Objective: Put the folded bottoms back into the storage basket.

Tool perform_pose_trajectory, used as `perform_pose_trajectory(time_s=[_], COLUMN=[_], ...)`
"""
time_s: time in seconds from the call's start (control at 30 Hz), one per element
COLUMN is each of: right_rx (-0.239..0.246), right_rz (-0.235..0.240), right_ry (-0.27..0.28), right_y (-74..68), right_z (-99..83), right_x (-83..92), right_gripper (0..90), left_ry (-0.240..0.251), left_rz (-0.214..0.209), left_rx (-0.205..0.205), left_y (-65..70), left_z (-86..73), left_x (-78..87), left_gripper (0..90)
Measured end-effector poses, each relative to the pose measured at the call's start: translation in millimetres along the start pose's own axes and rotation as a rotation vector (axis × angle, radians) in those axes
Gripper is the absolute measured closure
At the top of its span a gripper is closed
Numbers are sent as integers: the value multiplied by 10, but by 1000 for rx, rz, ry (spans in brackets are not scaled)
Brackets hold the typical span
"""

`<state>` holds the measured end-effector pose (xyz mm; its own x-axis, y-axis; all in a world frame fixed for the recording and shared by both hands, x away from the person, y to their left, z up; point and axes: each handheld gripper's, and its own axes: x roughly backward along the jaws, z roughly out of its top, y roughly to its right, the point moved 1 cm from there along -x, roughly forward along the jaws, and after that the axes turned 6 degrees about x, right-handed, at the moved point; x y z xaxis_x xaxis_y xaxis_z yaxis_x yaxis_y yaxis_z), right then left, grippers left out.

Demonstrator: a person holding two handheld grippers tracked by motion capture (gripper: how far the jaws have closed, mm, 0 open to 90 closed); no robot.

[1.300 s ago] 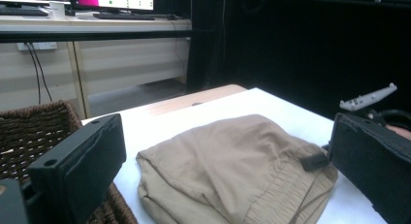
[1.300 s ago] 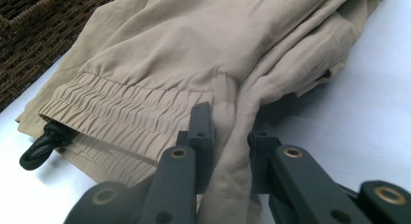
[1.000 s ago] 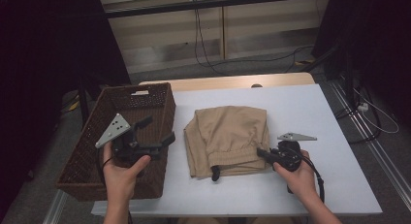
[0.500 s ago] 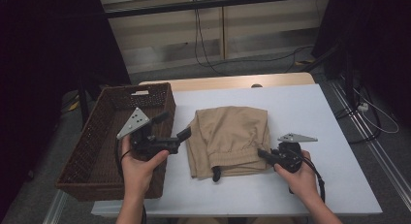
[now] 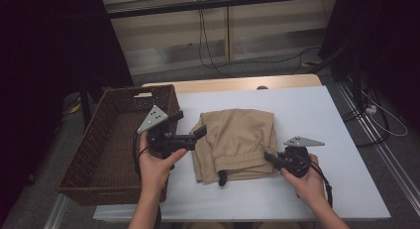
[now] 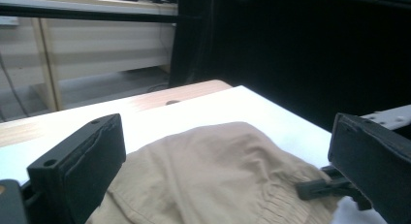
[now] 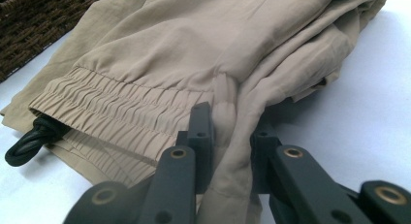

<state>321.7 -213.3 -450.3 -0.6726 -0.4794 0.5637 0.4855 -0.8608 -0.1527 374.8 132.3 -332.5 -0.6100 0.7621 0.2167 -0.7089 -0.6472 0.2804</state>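
Folded beige trousers (image 5: 242,140) with an elastic waistband lie in the middle of the white table (image 5: 317,115). My right gripper (image 5: 270,158) is shut on the fabric at the near right corner; in the right gripper view the jaws (image 7: 231,132) pinch a fold of the cloth (image 7: 194,49). My left gripper (image 5: 190,126) is open and held level at the trousers' left edge, just past the basket. In the left gripper view its jaws (image 6: 228,170) stand wide apart with the cloth (image 6: 213,185) beyond them, not touching it.
A dark wicker basket (image 5: 84,144) stands on the left side of the table, close to the trousers. A black drawstring end (image 5: 222,178) hangs out at the near edge of the waistband (image 7: 29,139). Bare table lies to the right and behind.
My left gripper has moved right from over the basket to the trousers' left edge, staying open. The right gripper has kept still, shut on the cloth.
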Motion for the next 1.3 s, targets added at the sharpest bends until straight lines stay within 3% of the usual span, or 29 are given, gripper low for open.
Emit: perform_pose_trajectory(time_s=[0.33, 0.83, 1.3], right_rx=[4, 32, 68], right_rz=[-11, -31, -47], right_ry=[-1, -14, -8], right_y=[40, 64, 60], right_z=[-18, -44, -42], right_x=[45, 113, 138], right_gripper=[772, 771, 769], left_ry=[-27, -74, -118], left_rz=[23, 86, 154], left_rx=[7, -13, 18], left_y=[-6, -69, -265], left_z=[-85, -185, -372], left_x=[-194, -427, -693], left_gripper=[1, 5, 13])
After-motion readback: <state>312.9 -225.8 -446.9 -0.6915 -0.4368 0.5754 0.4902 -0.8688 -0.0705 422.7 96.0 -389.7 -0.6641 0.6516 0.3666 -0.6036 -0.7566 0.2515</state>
